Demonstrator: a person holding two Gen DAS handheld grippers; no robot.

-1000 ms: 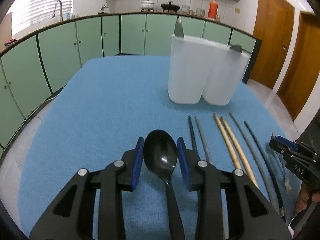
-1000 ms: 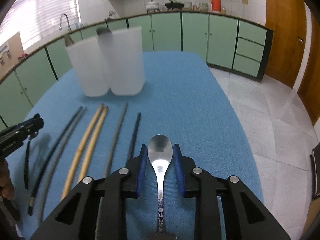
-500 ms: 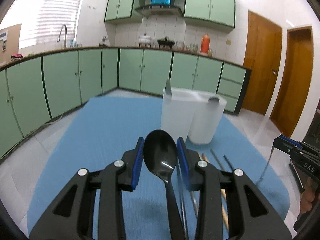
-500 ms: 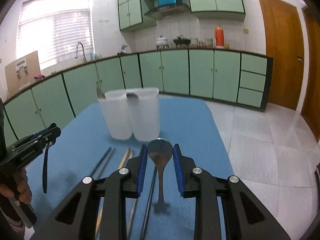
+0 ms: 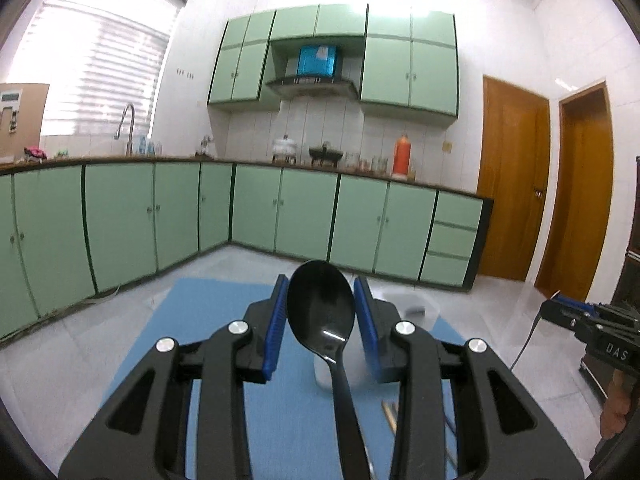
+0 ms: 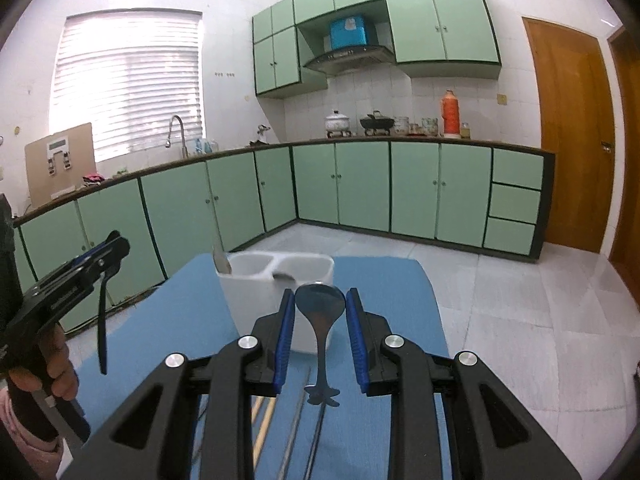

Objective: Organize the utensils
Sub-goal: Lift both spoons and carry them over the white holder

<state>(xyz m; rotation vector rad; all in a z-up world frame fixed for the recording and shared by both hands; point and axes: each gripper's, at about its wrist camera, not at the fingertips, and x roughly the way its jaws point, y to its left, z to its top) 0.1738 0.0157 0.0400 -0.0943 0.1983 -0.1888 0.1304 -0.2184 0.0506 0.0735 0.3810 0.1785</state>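
My left gripper (image 5: 321, 312) grasps the black spoon (image 5: 321, 307) and my right gripper (image 6: 320, 320) the metal spoon (image 6: 320, 305), both held above the blue counter (image 6: 412, 304). Each handle hangs free, so either could swing, slip, or clip the white holder's (image 6: 256, 300) rim and tip it over.

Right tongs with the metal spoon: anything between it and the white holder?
Nothing visible. The metal spoon hangs in the right tongs just short of the white holder, with only open air between them.
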